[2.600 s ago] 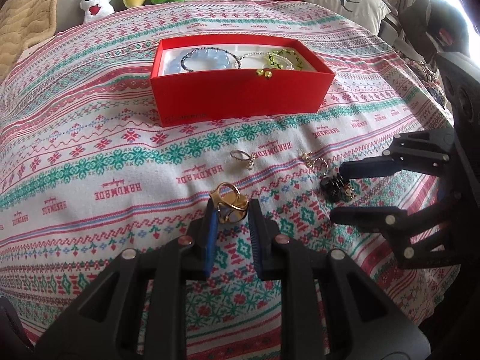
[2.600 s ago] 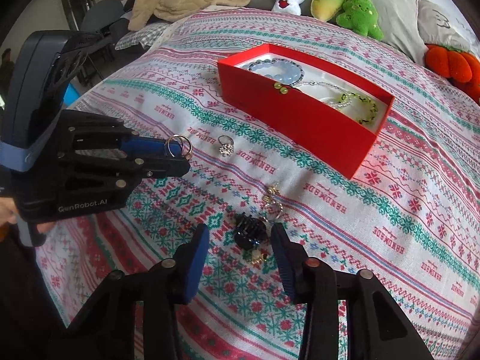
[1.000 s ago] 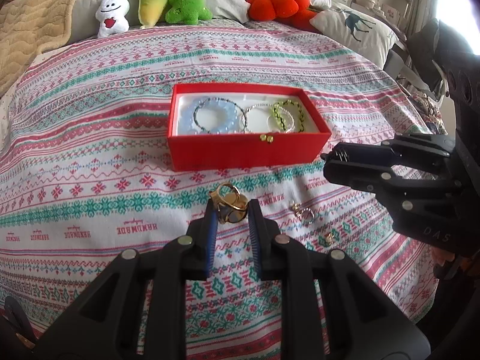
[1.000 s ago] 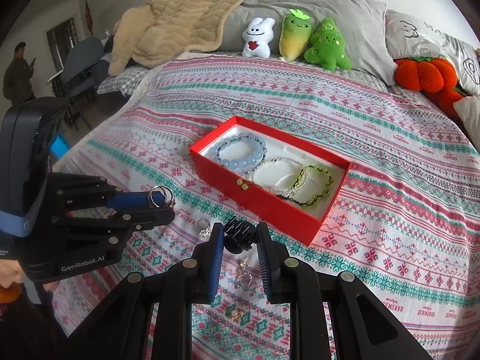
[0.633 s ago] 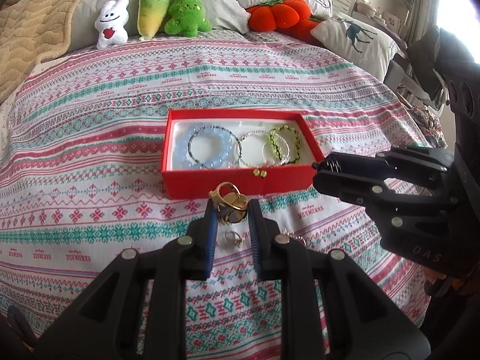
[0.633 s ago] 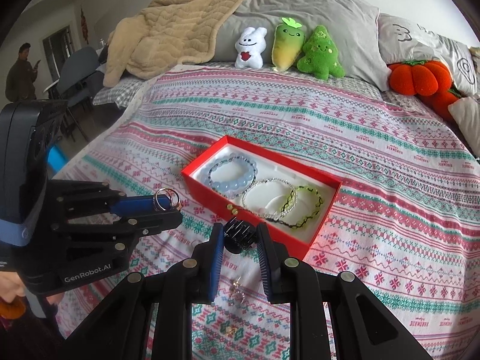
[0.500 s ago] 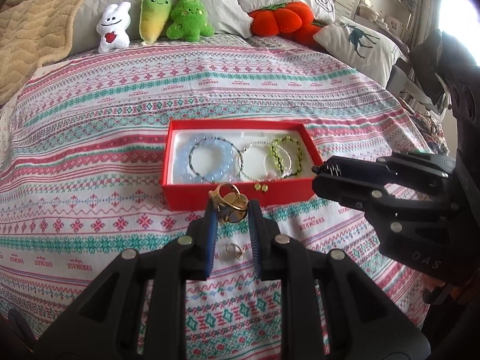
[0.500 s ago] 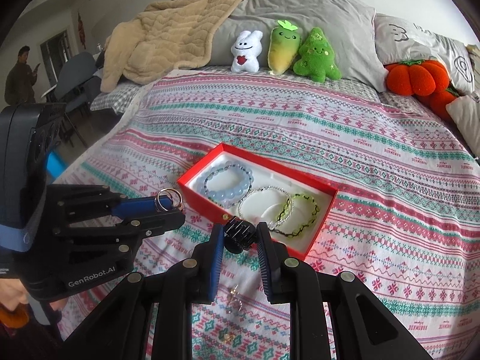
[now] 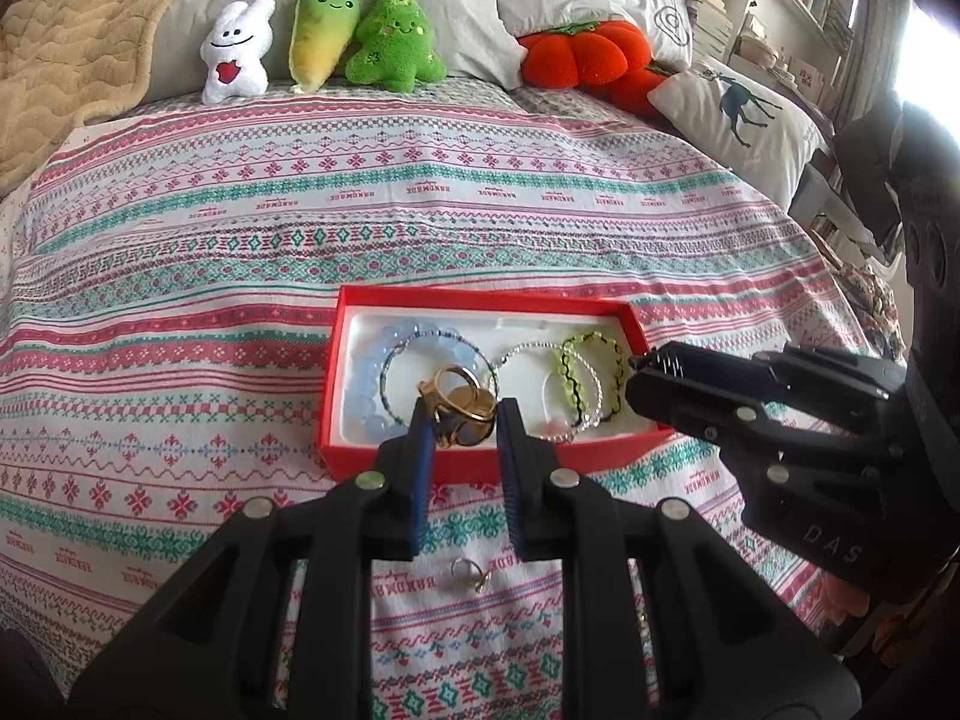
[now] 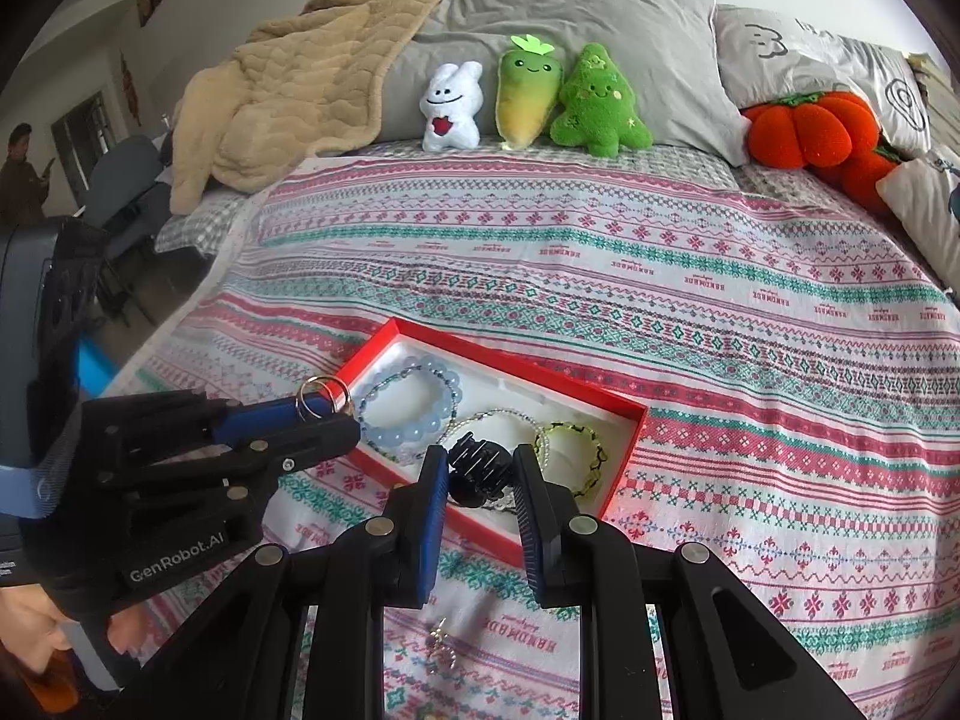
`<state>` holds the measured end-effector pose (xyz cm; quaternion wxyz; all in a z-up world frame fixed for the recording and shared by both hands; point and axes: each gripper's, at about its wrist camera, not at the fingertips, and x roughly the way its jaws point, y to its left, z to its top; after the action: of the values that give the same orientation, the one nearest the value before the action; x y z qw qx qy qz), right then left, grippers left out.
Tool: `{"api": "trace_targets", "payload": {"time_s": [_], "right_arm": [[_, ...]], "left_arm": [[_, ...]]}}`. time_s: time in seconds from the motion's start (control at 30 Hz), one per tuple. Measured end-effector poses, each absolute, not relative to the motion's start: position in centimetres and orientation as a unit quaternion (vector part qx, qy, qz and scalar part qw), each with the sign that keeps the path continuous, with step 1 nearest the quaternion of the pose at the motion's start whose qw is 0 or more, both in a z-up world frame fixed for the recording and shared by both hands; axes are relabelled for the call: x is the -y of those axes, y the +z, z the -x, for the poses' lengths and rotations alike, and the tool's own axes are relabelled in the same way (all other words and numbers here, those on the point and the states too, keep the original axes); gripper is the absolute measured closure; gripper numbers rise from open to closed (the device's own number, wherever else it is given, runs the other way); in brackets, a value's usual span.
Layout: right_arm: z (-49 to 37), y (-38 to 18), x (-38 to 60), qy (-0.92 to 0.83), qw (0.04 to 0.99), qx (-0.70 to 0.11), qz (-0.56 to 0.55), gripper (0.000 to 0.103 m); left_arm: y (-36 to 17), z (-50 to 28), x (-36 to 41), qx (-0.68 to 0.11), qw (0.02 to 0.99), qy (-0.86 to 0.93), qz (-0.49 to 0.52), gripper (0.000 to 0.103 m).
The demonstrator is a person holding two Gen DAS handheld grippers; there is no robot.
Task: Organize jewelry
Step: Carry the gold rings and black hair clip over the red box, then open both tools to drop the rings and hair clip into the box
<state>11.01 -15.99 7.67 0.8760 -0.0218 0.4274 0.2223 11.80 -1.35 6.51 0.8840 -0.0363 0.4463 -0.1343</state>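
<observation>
Left wrist view, and the left tool (image 9: 459, 420) is clamped on a gold ring (image 9: 459, 405), pinched between its blue pads and hanging over the near edge of the red box (image 9: 480, 300). Inside that box, on the white lining: a pale blue bead bracelet (image 9: 366, 384) at the left, a thin silver beaded one (image 9: 528, 351) in the middle, a yellow-green and black one (image 9: 591, 342) at the right. The right tool (image 9: 645, 372) comes in from the right side, its tips at the box's right end, something dark gripped between them. Down on the bedspread (image 9: 180, 240), between the left tool's arms, lies a small silver ring (image 9: 471, 573), on its own and well short of the box.

Over to the right wrist view: the right tool (image 10: 480, 471) is closed on a black hair clip (image 10: 477, 459), held above the box's near rim (image 10: 480, 531). The left tool (image 10: 336, 414) sits to the left, the ring (image 10: 324, 396) sticking up from its tip beside the blue bracelet (image 10: 414, 420). A small earring (image 10: 441, 639) lies on the bedspread (image 10: 720, 300) below, between the right tool's arms.

At the head of the bed, a white bunny toy (image 10: 450, 108), a carrot toy (image 10: 528, 90) and a green tree toy (image 10: 597, 102) line up against a grey pillow (image 10: 600, 12), with an orange pumpkin cushion (image 10: 804, 126) off to the right and a tan blanket (image 10: 288, 78) heaped at the left.
</observation>
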Motion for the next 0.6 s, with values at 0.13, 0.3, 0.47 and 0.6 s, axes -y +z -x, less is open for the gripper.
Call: {"api": "trace_targets", "payload": {"time_s": [0.13, 0.3, 0.47, 0.6], "right_arm": [[-12.1, 7.0, 16.1, 0.214, 0.875, -0.434, 0.015, 0.081], [-13.3, 6.0, 16.4, 0.205, 0.872, -0.445, 0.008, 0.081], [-13.9, 5.1, 16.9, 0.198, 0.868, -0.456, 0.006, 0.081], [-14.2, 4.6, 17.2, 0.195, 0.866, -0.460, 0.005, 0.081]], "left_arm": [[6.1, -12.8, 1.7, -0.447, 0.883, -0.137, 0.037, 0.081], [5.1, -13.9, 2.1, -0.453, 0.880, -0.138, 0.039, 0.081], [3.9, -14.9, 2.1, -0.466, 0.874, -0.133, 0.040, 0.081], [3.3, -15.3, 2.1, -0.470, 0.872, -0.130, 0.043, 0.081]]}}
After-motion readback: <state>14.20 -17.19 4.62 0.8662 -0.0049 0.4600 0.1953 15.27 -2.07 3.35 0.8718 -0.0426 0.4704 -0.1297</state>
